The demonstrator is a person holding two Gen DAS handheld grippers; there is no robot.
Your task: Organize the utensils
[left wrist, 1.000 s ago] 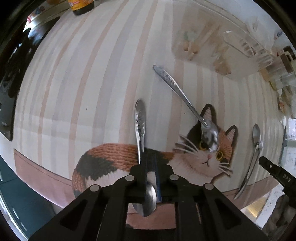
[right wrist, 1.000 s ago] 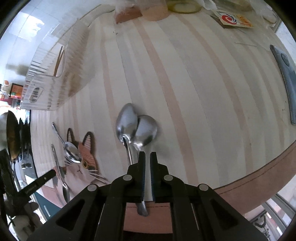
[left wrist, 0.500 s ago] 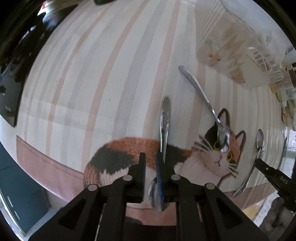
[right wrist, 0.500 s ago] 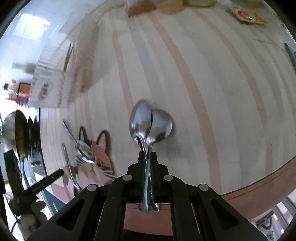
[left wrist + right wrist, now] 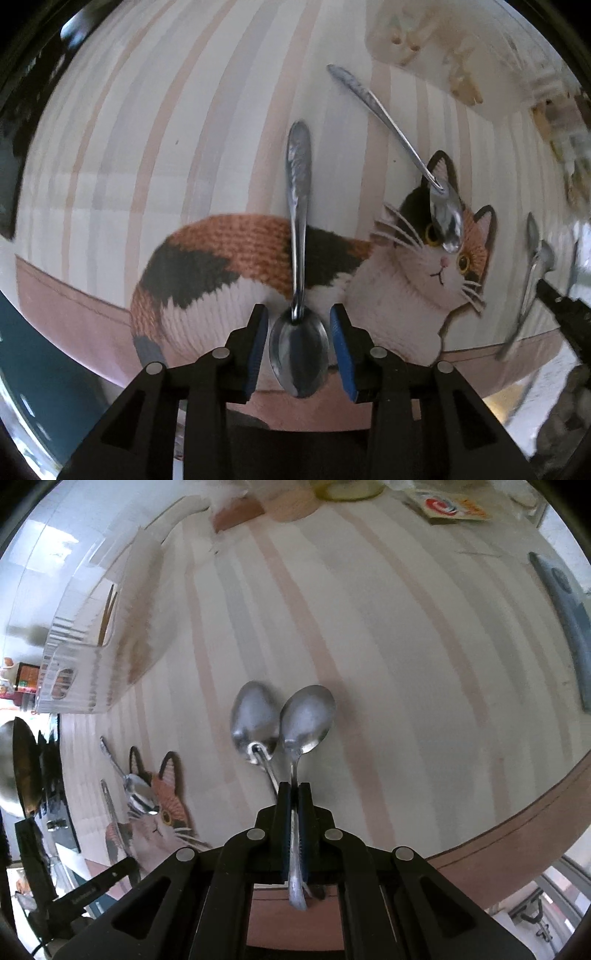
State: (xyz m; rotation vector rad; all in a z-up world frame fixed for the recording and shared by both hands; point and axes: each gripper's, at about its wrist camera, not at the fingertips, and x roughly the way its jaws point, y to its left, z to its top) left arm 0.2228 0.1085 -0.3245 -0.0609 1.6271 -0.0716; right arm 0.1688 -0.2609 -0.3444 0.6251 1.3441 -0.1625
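In the left wrist view my left gripper [image 5: 298,328] is open, its blue pads either side of the bowl of a steel spoon [image 5: 298,236] that lies on the cat picture. A second spoon [image 5: 402,140] lies across the cat's head. In the right wrist view my right gripper [image 5: 294,790] is shut on the handles of two spoons [image 5: 307,716], whose bowls stick out side by side over the striped cloth. The right gripper and its spoons also show at the right edge of the left wrist view [image 5: 532,273].
A clear ribbed utensil organiser [image 5: 92,653] with wooden items stands at the back; it shows blurred in the left wrist view [image 5: 436,48]. A grey flat object [image 5: 569,627] lies at the right. Jars and a packet [image 5: 454,506] stand at the far edge. The table edge [image 5: 517,834] is near.
My left gripper has opened and let go of the spoon, which now lies on the cat picture. My right gripper, shut on the two spoons, has lifted them off the cloth.
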